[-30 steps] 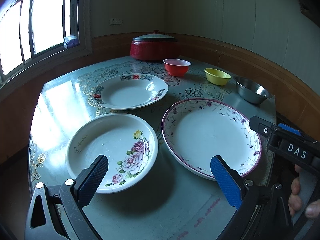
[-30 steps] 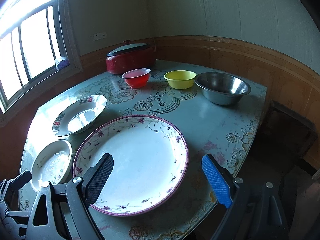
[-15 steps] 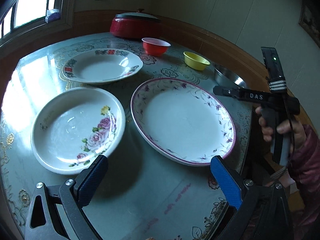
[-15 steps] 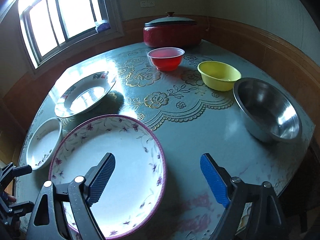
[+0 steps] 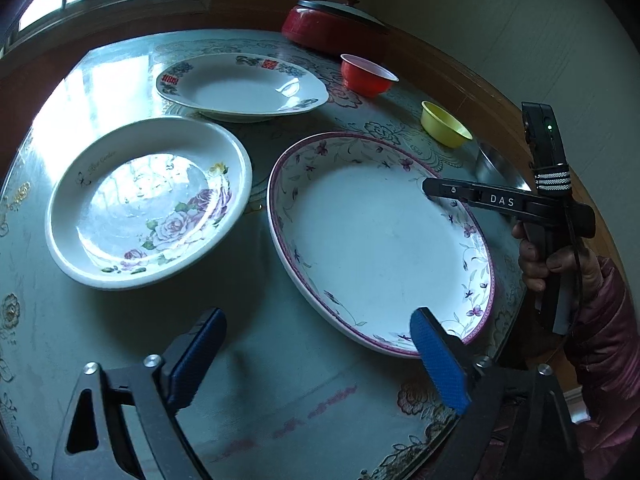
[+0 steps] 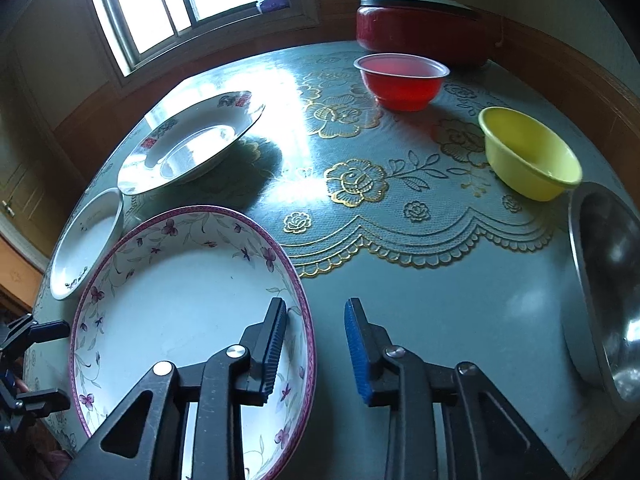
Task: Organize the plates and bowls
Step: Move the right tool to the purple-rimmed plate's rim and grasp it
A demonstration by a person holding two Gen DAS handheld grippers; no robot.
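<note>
- A round surface [image 6: 460, 300] under a pale green cloth with gold flower print is filling both views.
- A red lidded cooking pot [image 6: 424, 32] is sitting at its far edge.
- A barred window [image 6: 180, 4] is letting in daylight, a small purple box [image 6: 272, 0] resting on its sill.

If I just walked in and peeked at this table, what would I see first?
Probably the big plate with the purple flower rim near the table's front edge: the right gripper straddles its rim, jaws closing but not yet pinching it. Beside it sits the rose plate, and farther back a bright red bowl and a yellow bowl stand out.
</note>
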